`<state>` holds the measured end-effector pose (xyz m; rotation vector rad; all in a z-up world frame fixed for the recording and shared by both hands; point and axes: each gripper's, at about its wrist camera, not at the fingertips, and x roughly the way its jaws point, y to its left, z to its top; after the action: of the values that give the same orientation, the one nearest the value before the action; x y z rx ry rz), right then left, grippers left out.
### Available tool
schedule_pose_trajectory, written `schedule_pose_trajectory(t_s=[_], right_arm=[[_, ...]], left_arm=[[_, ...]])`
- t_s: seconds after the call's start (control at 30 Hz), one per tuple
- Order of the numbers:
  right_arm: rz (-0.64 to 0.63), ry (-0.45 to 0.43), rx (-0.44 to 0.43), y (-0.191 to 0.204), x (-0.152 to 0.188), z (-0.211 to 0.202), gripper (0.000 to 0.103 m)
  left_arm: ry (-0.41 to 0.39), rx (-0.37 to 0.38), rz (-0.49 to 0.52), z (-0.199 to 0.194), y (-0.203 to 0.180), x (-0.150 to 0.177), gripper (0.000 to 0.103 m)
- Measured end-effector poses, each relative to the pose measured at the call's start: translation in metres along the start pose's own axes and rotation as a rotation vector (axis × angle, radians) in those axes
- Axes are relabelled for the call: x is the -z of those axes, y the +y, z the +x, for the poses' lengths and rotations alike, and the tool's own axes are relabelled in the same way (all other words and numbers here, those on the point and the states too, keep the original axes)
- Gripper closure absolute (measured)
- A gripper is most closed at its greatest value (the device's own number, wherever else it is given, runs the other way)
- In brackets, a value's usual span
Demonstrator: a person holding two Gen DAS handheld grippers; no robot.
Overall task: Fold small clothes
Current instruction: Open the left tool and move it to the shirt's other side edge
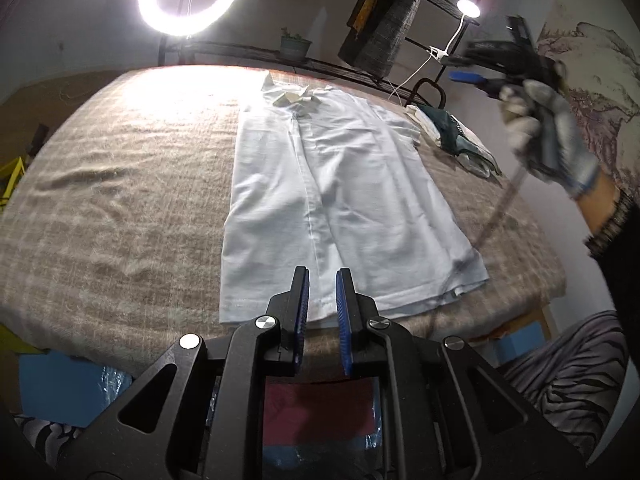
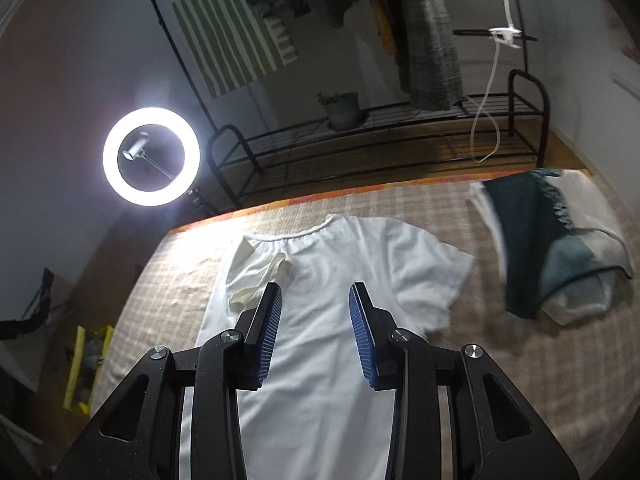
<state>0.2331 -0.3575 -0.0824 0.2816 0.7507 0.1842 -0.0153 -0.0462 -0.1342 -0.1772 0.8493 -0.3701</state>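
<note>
1. On the plaid blanket (image 1: 120,200) the white T-shirt (image 1: 328,200) lies flat, its left side already folded inward, its right sleeve (image 2: 432,276) spread out.
2. My right claw (image 2: 316,332) hangs spread over the chest, holding nothing; my left claw (image 1: 322,312) waits at the hem, slightly parted, empty.
3. I'd pinch the sleeve near the shoulder, carry it inward, keep the edge parallel to the first fold.
4. I'd avoid the folded green garment (image 2: 552,248) nearby.
</note>
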Motion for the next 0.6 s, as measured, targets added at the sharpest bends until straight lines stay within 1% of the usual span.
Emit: schedule_pose_trajectory(t_s=[0.13,0.27,0.37,0.5,0.6], right_arm=[[0.002,-0.026,0.008,-0.016,0.014,-0.035,0.069],[0.017,-0.034,0.022,-0.035,0.03,-0.054,0.069],[0.033,-0.036,0.043,-0.055,0.038,-0.066,0.069],[0.05,-0.042,0.045,-0.082,0.044,-0.082,0.069],[0.078,-0.044,0.056,-0.107,0.05,-0.091,0.069]], left_arm=[[-0.019,0.01,0.024,0.004,-0.017,-0.004,0.091],[-0.026,0.022,0.076,0.011,-0.042,-0.008,0.091],[-0.01,0.05,0.119,0.02,-0.065,-0.008,0.091],[0.021,0.092,0.154,0.037,-0.093,-0.007,0.091],[0.044,0.138,0.179,0.052,-0.119,-0.007,0.091]])
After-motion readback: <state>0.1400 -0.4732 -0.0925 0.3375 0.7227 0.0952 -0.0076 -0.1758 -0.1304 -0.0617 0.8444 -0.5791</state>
